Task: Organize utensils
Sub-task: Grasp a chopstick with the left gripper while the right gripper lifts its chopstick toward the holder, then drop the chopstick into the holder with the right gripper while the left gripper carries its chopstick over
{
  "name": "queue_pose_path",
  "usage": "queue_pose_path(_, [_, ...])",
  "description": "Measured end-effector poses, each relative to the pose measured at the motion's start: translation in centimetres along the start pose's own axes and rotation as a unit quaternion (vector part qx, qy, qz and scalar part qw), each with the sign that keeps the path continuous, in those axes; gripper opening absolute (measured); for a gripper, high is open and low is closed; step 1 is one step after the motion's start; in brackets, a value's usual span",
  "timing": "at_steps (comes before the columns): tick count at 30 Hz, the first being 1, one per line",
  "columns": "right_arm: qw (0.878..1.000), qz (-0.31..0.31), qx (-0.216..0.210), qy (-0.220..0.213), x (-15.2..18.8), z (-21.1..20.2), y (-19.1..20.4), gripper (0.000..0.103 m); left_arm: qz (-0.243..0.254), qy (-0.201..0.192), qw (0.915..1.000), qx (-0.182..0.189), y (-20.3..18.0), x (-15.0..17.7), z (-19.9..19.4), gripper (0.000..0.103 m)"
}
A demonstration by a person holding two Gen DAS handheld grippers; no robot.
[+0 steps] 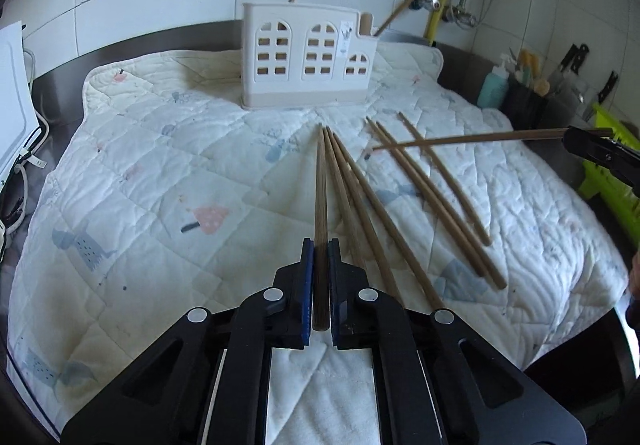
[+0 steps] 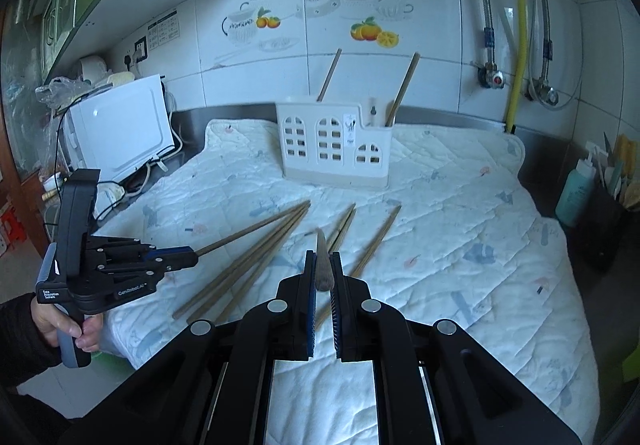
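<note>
My left gripper (image 1: 320, 245) is shut on the thick end of a brown chopstick (image 1: 321, 181) whose tip rests on the quilted mat (image 1: 160, 165). The right wrist view shows that same gripper (image 2: 194, 255) at the left, held by a hand. My right gripper (image 2: 323, 257) is shut on another chopstick (image 2: 322, 265), lifted off the mat; in the left wrist view this chopstick (image 1: 460, 139) reaches in level from the right gripper (image 1: 570, 137). Several loose chopsticks (image 2: 248, 269) lie on the mat. A white house-shaped holder (image 2: 332, 141) stands behind them with two chopsticks (image 2: 404, 89) upright in it.
A white microwave (image 2: 116, 133) with cables stands left of the mat. A teal bottle (image 2: 574, 193) and a black tub of tools (image 2: 608, 221) sit at the right. Water pipes and a yellow hose (image 2: 518, 45) run down the tiled wall. A green rack (image 1: 612, 181) is at the right.
</note>
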State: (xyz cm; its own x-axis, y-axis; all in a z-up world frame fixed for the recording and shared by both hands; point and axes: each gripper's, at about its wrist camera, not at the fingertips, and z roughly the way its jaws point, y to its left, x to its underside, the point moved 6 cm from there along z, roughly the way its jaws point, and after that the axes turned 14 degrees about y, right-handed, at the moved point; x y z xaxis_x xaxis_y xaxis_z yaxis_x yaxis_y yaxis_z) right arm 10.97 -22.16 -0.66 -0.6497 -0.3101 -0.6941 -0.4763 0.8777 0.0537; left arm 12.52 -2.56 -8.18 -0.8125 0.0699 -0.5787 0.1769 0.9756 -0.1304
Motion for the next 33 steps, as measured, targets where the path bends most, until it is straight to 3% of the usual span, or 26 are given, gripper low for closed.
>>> queue_pose_path(10, [1.000,-0.014,-0.011,-0.018,-7.2,-2.4,-2.3,0.006,0.016,-0.044,0.9989,0.006,0.5,-4.0,-3.3,0.005])
queue_pose_path(19, [0.999,-0.004,-0.023,-0.050,-17.3,-4.7,-5.2,0.006,0.016,-0.054,0.9981,0.023,1.6,-7.6,-4.8,0.005])
queue_pose_path(22, [0.998,-0.018,0.001,-0.056,-20.7,-4.8,-5.6,0.006,0.018,-0.059,0.9977,0.028,2.0,-8.5,-5.2,0.005])
queue_pose_path(28, [0.998,-0.005,0.021,-0.055,-25.9,-2.1,-7.1,0.006,0.023,-0.072,0.9968,0.027,2.4,-10.3,-6.2,0.005])
queue_pose_path(33, [1.000,0.012,0.021,-0.003,-27.3,3.2,-8.0,0.006,0.028,-0.084,0.9958,0.025,2.4,-11.8,-7.0,0.005])
